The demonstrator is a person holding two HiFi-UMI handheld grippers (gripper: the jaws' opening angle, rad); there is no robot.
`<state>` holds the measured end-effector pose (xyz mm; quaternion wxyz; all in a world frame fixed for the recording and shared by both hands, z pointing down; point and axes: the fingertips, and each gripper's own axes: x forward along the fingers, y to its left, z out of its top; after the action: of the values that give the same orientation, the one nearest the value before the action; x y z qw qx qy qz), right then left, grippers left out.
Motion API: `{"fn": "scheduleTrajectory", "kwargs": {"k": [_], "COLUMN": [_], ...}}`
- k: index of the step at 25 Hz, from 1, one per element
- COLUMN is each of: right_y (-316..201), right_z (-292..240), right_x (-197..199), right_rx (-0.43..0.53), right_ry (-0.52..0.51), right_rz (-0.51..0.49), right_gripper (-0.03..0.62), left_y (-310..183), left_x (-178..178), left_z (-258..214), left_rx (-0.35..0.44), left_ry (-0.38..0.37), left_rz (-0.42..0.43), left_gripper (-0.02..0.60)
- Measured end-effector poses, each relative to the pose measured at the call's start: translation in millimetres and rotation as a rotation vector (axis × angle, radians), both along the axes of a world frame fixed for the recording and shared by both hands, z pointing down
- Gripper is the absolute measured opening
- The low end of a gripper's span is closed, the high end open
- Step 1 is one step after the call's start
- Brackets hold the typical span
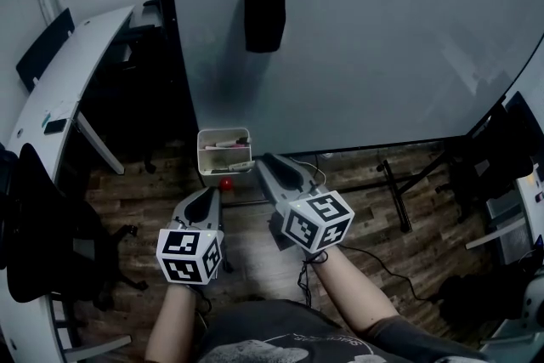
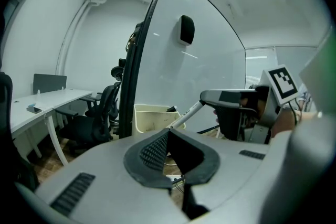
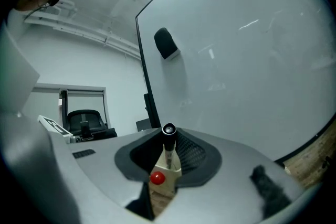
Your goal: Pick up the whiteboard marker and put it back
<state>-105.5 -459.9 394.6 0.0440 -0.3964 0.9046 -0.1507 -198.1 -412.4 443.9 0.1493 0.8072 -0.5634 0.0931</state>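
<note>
Now the right hand-held gripper (image 1: 266, 162) pinches the whiteboard marker (image 3: 168, 140), lower centre of its view; the left hand-held gripper (image 2: 168, 136) is pressed together, empty. Pickup seems done; next, lower it into the white box (image 1: 206, 155).

The whiteboard marker (image 3: 168, 144) is seen white-bodied and black-capped; the bin (image 1: 223, 150) is shown cream, the far eraser (image 1: 264, 16) black, the floor (image 1: 361, 176) brown-planked

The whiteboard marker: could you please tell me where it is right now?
The whiteboard marker sits clamped in the right gripper, centre of the right gripper view, close to the cream tray at the whiteboard's foot.
</note>
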Motion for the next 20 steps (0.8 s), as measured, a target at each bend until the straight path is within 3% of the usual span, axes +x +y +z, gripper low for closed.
{"fn": "scheduleTrajectory", "kwargs": {"k": [7,20], "right_y": [31.7,117.9], "right_z": [-20.7,-9.6], "right_x": [18.2,59.4], "right_rx": [0.029,-0.015], "right_ry": [-0.027,0.006], "right_rz": [-0.008,-0.037], "right_gripper": [0.081,0.081], "left_y": [24.2,101.4], "left_x": [16.4,61.1], "left_z": [-8.9,-16.4], "left_rx": [0.007,0.0], "left_ry": [-0.007,-0.005], "left_rz": [-0.001,0.005], "left_gripper": [0.014,0.014]}}
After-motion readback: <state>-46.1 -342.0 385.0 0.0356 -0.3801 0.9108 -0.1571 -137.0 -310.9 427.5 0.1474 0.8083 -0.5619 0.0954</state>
